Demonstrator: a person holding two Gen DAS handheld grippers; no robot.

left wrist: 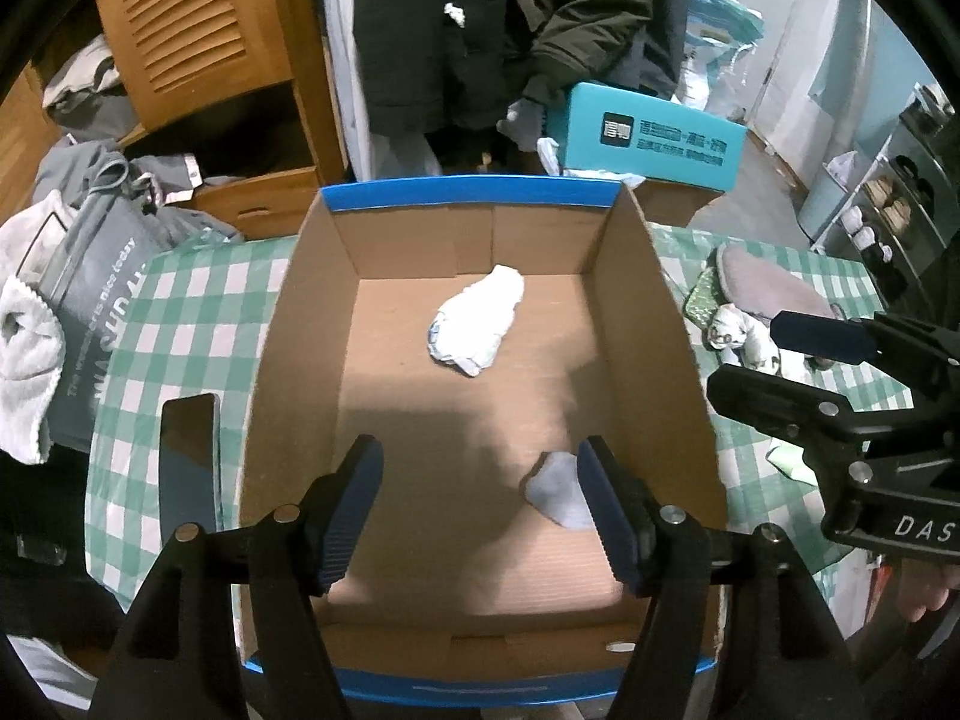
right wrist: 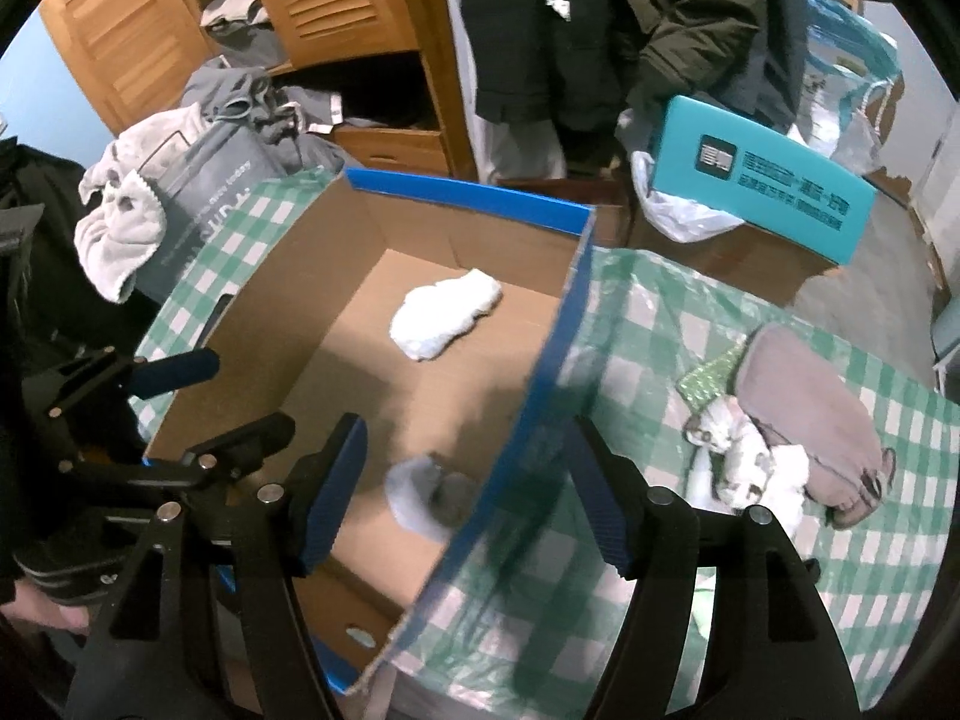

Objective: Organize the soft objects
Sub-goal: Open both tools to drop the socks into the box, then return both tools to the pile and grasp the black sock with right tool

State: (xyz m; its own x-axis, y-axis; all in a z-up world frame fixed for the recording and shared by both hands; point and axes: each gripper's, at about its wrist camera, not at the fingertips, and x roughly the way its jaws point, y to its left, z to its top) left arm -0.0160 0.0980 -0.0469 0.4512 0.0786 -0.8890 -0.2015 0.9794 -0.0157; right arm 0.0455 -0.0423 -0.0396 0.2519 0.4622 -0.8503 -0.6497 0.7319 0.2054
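Left gripper [left wrist: 480,510]: fingers spread wide and holding nothing, poised over the near half of the cardboard box [left wrist: 288,324]; in the right wrist view it sits at 9 o'clock [right wrist: 234,396].
Right gripper [right wrist: 465,495]: fingers wide apart with nothing between them, straddling the box's blue-edged right wall [right wrist: 558,324]; in the left wrist view it enters at 3 o'clock [left wrist: 744,354], its fingers parted there too.
Box: open-topped, resting on the green-and-white checked tablecloth [left wrist: 198,300].
White bundle [left wrist: 474,321]: soft rolled cloth lying on the box floor toward the far wall, at about 12 o'clock from the left gripper.
Grey sock [left wrist: 558,492]: on the box floor near the right wall, just beside the left gripper's right finger; blurred in the right wrist view [right wrist: 429,498].
Slipper [right wrist: 810,396]: grey-pink, on the cloth outside the box at 3 o'clock.
Patterned soft items [right wrist: 744,456]: white with dark marks, bunched against the slipper's near edge.
Phone [left wrist: 189,468]: dark slab on the cloth at 9 o'clock of the box.
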